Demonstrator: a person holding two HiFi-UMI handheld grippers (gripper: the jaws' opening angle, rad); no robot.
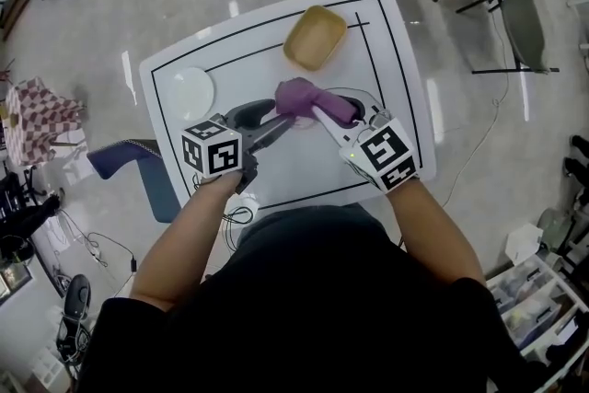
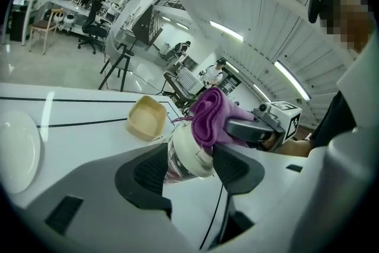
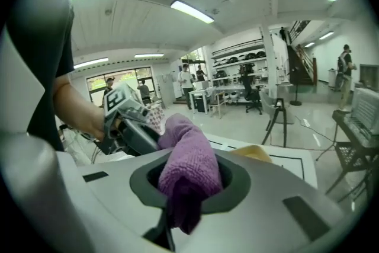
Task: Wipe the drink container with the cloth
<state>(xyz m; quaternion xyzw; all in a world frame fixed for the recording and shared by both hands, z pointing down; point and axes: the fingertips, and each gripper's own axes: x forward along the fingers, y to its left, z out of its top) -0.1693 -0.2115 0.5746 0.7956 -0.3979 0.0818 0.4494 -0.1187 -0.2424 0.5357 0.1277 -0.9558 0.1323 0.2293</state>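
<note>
Your left gripper [image 2: 190,170] has its jaws partly apart and clamped on the drink container [image 2: 185,154], a small bottle with a white cap and a patterned body. One dark pad presses against each side of it. The bottle is tilted, with its cap end toward that gripper's camera, over the middle of the white surface [image 1: 276,175].

Your right gripper [image 3: 188,181] has its jaws closed tight on a purple cloth [image 3: 188,148], which bunches out ahead of them and hangs a little below. The cloth lies against the upper side of the bottle, just beyond the cap. It covers the bottle's far end, so it is hard to tell whether that end rests on the surface.

Further back on the surface sit a tan square dish [image 1: 315,37] and a round white plate [image 1: 192,92], both well apart from the grippers.
</note>
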